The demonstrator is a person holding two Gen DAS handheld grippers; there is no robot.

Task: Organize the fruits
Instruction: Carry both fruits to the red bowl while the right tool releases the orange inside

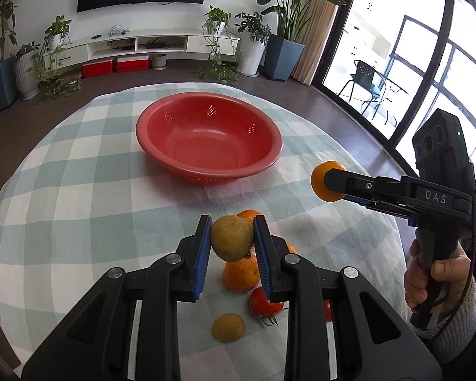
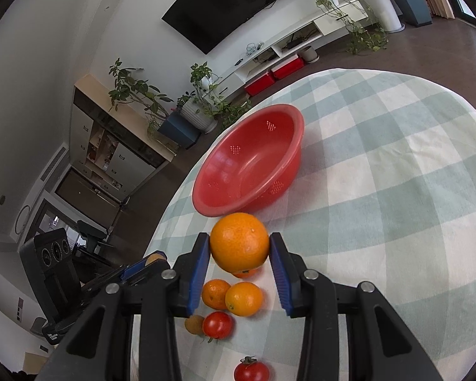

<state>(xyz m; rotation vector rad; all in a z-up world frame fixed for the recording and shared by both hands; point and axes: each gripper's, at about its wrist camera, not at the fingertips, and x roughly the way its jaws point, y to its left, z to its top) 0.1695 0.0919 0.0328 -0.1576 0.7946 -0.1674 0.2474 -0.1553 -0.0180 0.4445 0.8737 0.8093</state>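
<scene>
My left gripper (image 1: 232, 238) is shut on a yellow-green fruit (image 1: 231, 237), lifted above the checked tablecloth (image 1: 79, 190). My right gripper (image 2: 240, 247) is shut on a large orange (image 2: 240, 246); the left wrist view shows that same orange (image 1: 321, 181) held at the right by the right gripper (image 1: 328, 181). A red perforated bowl (image 1: 209, 136), also in the right wrist view (image 2: 250, 162), stands empty beyond both. Under the grippers lie loose oranges (image 2: 243, 298), tomatoes (image 2: 217, 324) and a small brownish fruit (image 1: 228, 327).
The table is round and its cloth edge drops off at the left and far side. A person's hand (image 1: 428, 273) holds the right gripper's handle. Potted plants, a TV stand and glass doors stand well beyond the table.
</scene>
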